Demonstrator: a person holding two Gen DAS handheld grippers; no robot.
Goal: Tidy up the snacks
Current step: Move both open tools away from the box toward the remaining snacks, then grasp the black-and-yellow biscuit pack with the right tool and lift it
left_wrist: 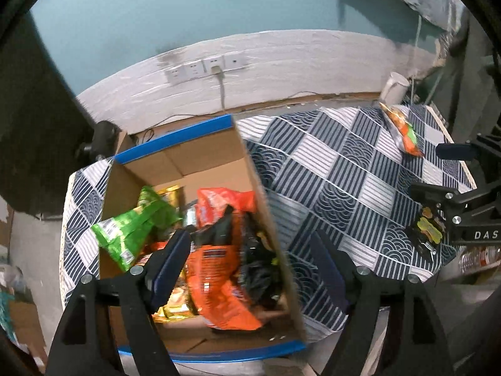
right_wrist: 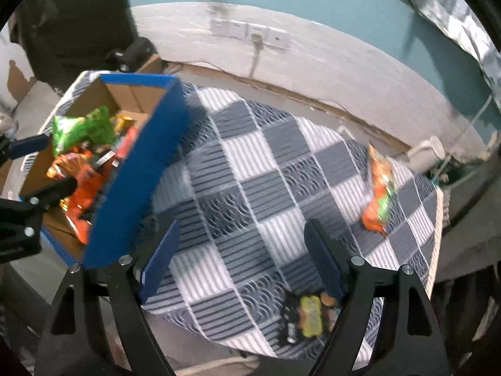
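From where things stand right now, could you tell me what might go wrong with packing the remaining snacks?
The black snack packet lies close to the table edge, so a nudge from the open right gripper may push it off. The green bag sits high in the full box and might slide out.

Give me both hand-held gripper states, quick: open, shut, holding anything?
Left hand-held gripper: open, empty, above the box.
Right hand-held gripper: open, empty, above the tablecloth.

White letters "DAS" on right gripper body
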